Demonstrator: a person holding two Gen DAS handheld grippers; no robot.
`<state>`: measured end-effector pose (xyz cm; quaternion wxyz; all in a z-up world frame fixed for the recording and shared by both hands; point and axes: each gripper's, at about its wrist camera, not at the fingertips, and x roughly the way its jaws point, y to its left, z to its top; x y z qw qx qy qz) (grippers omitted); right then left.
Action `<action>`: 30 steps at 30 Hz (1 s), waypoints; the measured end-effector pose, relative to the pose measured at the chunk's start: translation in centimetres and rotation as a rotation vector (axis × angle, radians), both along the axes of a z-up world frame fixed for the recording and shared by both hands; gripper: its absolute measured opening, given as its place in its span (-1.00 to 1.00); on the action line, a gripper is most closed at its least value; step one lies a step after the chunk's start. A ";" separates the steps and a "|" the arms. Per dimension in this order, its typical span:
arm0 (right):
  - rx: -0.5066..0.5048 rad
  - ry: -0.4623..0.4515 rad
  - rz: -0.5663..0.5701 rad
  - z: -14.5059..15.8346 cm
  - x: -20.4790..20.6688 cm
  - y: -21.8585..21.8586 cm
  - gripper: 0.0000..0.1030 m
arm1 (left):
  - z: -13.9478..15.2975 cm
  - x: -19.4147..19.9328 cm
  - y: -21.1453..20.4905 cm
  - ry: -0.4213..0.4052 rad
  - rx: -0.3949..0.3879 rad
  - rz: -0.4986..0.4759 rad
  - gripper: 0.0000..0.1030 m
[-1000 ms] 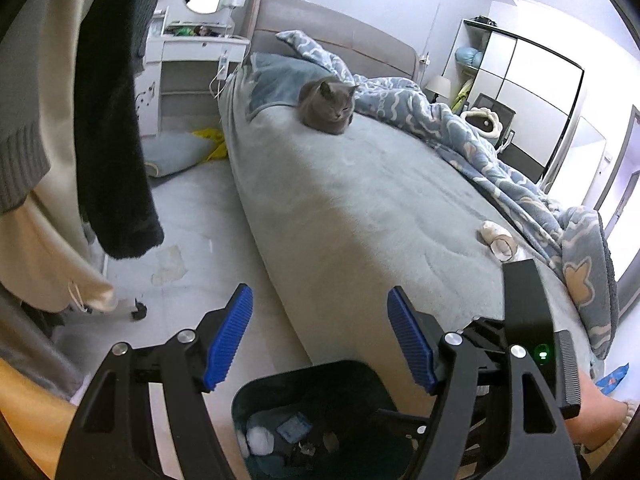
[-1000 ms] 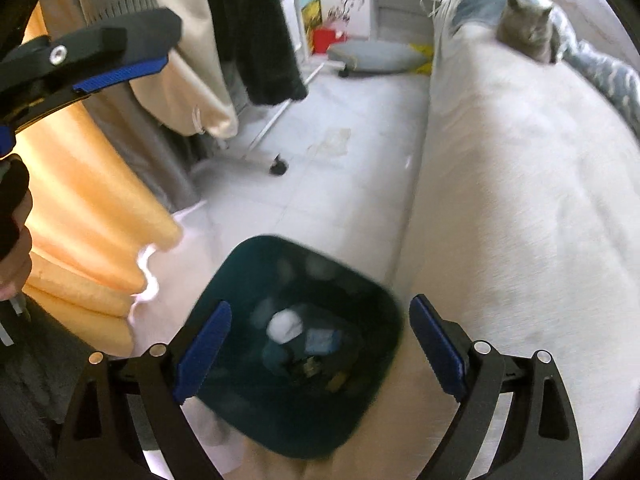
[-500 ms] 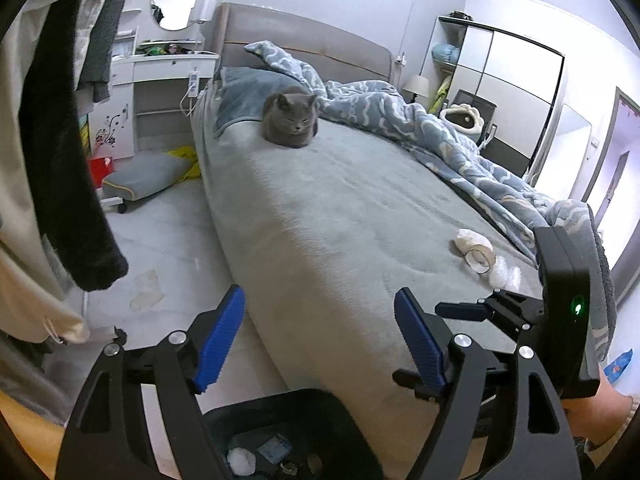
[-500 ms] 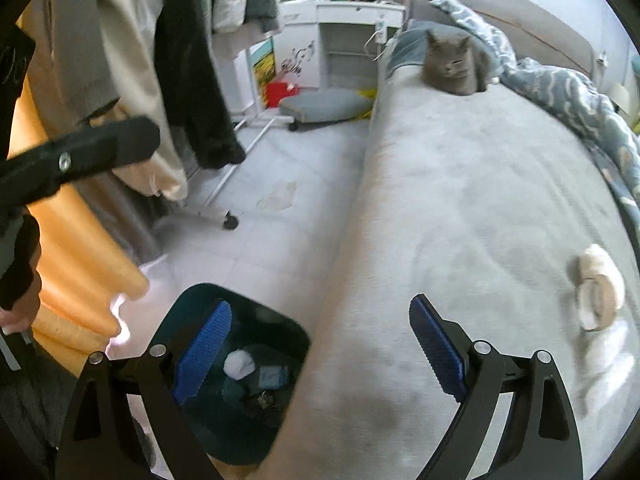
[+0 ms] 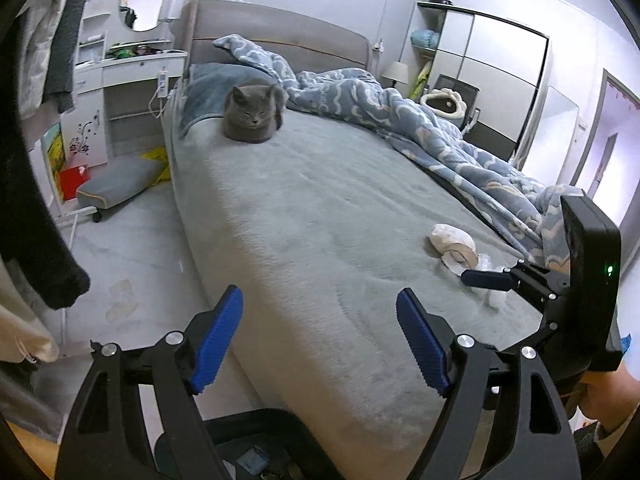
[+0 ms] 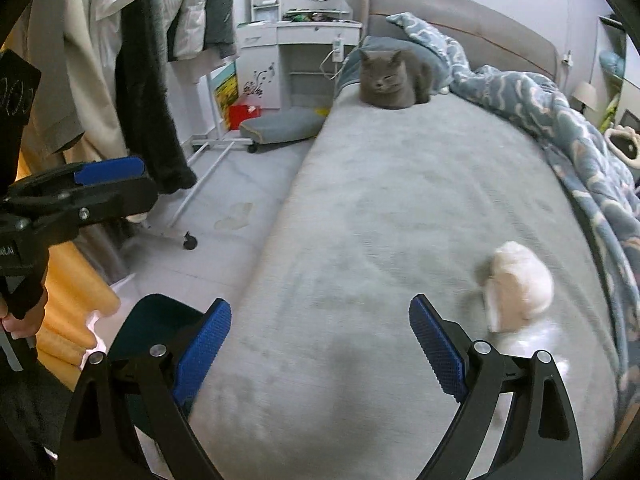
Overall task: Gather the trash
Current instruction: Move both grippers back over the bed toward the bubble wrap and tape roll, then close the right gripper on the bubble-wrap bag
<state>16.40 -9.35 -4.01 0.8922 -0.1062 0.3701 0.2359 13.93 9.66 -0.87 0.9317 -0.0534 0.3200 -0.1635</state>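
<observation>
A crumpled white paper wad with a tape roll (image 5: 454, 243) lies on the grey bed (image 5: 320, 216), with clear plastic trash (image 5: 494, 280) beside it. In the right wrist view the wad (image 6: 520, 284) sits just beyond my right fingertip, clear plastic (image 6: 532, 340) below it. My right gripper (image 6: 320, 344) is open and empty over the bed edge. My left gripper (image 5: 320, 336) is open and empty above the dark bin (image 5: 248, 444), which also shows in the right wrist view (image 6: 160, 320) beside the bed.
A grey cat (image 5: 254, 114) lies at the head of the bed. A blue quilt (image 5: 440, 140) covers the far side. Clothes hang on a rack (image 6: 152, 60) at left. A grey cushion (image 6: 280, 126) and paper scraps (image 5: 120, 300) lie on the floor.
Both grippers have risen and swung from over the bin toward the bed. The right gripper has moved right, bringing the white wad close to its right finger.
</observation>
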 end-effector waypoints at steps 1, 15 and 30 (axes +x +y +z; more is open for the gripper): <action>-0.001 -0.004 -0.006 0.0 0.1 -0.4 0.78 | 0.0 0.2 -0.4 0.000 0.001 -0.007 0.59; -0.025 -0.055 -0.124 0.7 0.8 -8.6 0.78 | -0.4 2.9 -5.7 0.021 -0.015 -0.069 0.59; -0.025 0.000 -0.171 -1.5 1.5 -14.7 0.78 | -1.9 5.2 -12.1 0.026 0.040 -0.227 0.59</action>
